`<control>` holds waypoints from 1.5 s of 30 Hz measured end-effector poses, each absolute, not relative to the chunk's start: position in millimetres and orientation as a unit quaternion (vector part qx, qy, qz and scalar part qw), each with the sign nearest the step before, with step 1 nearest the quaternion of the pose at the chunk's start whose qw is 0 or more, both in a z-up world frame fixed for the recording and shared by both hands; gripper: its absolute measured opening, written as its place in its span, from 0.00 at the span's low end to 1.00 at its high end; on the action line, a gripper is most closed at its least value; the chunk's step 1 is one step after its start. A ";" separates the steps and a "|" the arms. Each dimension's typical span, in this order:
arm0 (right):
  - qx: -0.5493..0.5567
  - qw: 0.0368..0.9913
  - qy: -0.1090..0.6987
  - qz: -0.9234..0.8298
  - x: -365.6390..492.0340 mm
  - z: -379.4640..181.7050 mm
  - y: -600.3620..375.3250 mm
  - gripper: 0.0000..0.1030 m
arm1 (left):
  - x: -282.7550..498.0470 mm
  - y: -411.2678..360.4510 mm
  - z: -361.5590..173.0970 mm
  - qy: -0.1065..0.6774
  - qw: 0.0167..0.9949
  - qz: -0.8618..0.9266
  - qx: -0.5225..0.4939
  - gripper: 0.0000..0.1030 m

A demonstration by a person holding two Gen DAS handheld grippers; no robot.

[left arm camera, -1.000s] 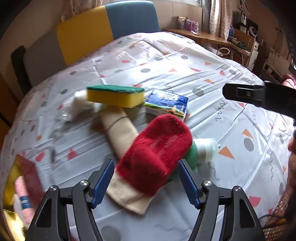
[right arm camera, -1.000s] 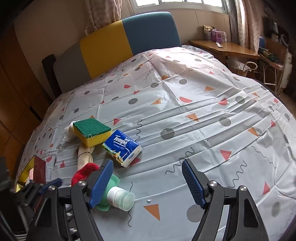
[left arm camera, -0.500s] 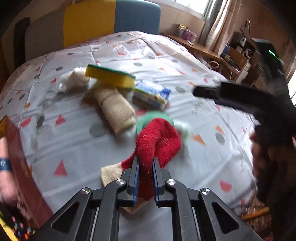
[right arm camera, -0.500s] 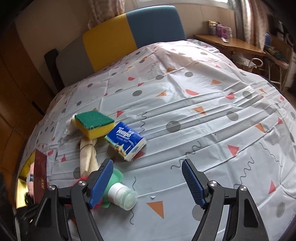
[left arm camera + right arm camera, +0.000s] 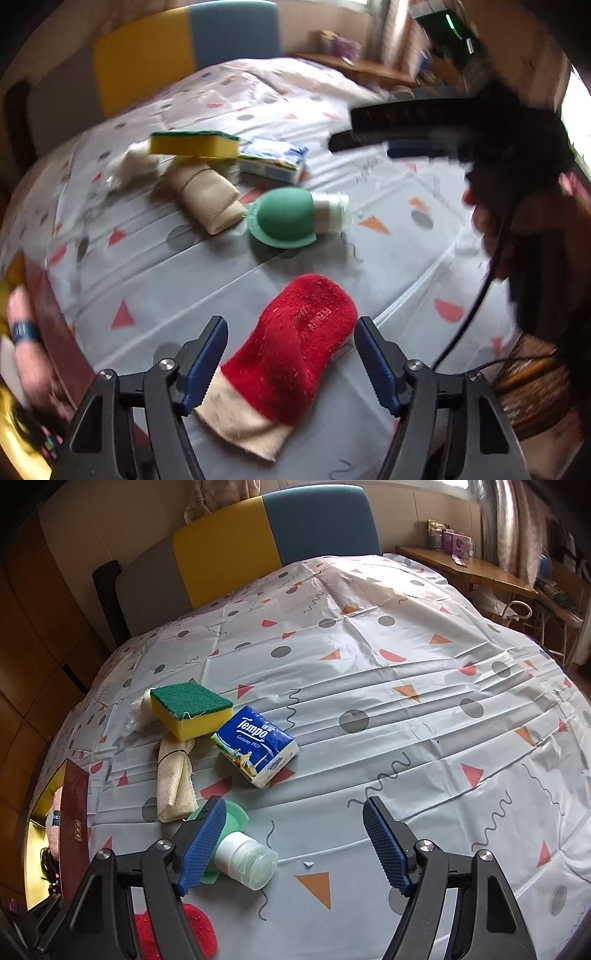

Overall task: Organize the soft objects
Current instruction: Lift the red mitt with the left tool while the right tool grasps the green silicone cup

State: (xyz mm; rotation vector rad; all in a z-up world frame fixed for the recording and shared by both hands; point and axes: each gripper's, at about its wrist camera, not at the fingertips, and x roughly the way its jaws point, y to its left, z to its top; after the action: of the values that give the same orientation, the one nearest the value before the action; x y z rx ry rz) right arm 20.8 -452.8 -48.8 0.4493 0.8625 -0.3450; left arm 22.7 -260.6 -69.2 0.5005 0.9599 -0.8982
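My left gripper (image 5: 290, 356) has just been opening and is standing wide, the red mitt (image 5: 295, 347) lying flat on the patterned cloth (image 5: 177, 280) between its jaws, neither pad pressing it; my right gripper (image 5: 293, 843) is hanging with jaws apart over bare cloth, gripping nothing; the green brush bottle (image 5: 240, 853) is lying just beside its left finger; the sponge (image 5: 190, 709) is resting on the beige cloth roll (image 5: 173, 779), next to the tissue pack (image 5: 256, 749).

Headboard (image 5: 273, 535): padded panels in grey, yellow and blue
Wall (image 5: 110, 520): beige
Side table (image 5: 469, 566): wooden, at right
Curtains (image 5: 506, 520): at right
Light: daylight across the patterned sheet (image 5: 424, 672)
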 end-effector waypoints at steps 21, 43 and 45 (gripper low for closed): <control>0.030 0.873 0.487 -0.011 65.3 -79.3 -373.2 0.92 | 12.2 -217.7 -96.6 0.458 0.771 -0.412 0.160 0.19; 0.001 0.861 0.509 -0.022 74.5 -101.5 -368.6 0.65 | -3.5 -208.3 -60.3 0.424 0.816 -0.364 0.146 0.17; 0.003 0.861 0.507 -0.022 73.6 -101.6 -369.1 0.66 | -4.7 -202.9 -50.6 0.415 0.825 -0.355 0.143 0.17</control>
State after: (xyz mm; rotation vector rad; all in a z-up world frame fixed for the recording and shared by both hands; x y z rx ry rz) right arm 73.6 -369.1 -101.6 0.0057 1.0645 -0.0463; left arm -4.7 -202.9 -50.6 0.3039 0.8821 -0.7544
